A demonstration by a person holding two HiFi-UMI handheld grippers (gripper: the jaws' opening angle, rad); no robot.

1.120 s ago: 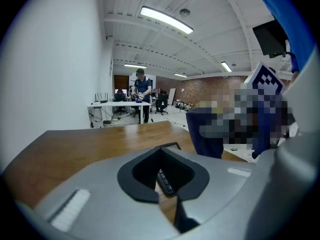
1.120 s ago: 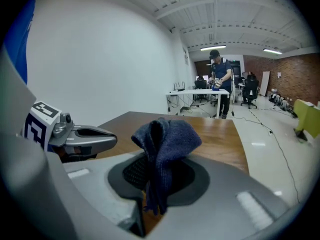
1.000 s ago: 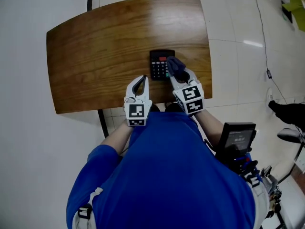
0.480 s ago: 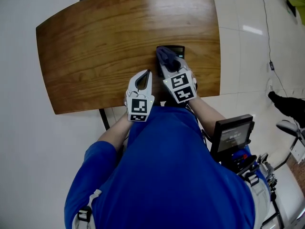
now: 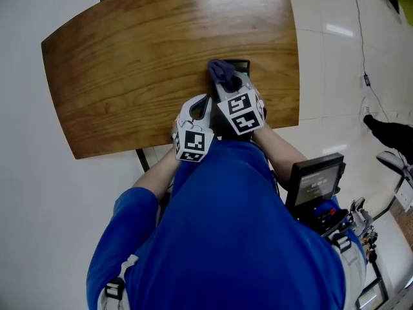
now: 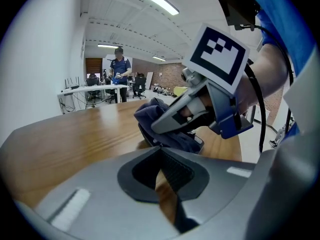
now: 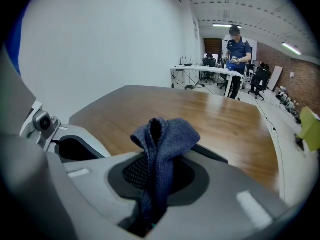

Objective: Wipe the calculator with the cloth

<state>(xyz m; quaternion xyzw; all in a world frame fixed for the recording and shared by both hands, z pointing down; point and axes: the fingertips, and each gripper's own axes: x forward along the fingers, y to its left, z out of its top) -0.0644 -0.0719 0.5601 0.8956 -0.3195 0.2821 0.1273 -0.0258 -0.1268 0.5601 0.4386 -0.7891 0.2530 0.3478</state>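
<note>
Mostly wooden table [image 5: 129,76], filling the upper frame of the head view. Near its lower edge, right of centre, left gripper [image 5: 203,103] with jaws pressed together on nothing. Just beside it, right gripper [image 5: 227,82] clenched on the wiping cloth. Under that, black calculator [image 5: 242,65], largely covered. Probably light, rigid and apt to skid on polished wood, so best pinned at its near edge. Smallest, the dark blue cloth [image 5: 218,68]: soft, limp, held by a bunched fold.
</note>
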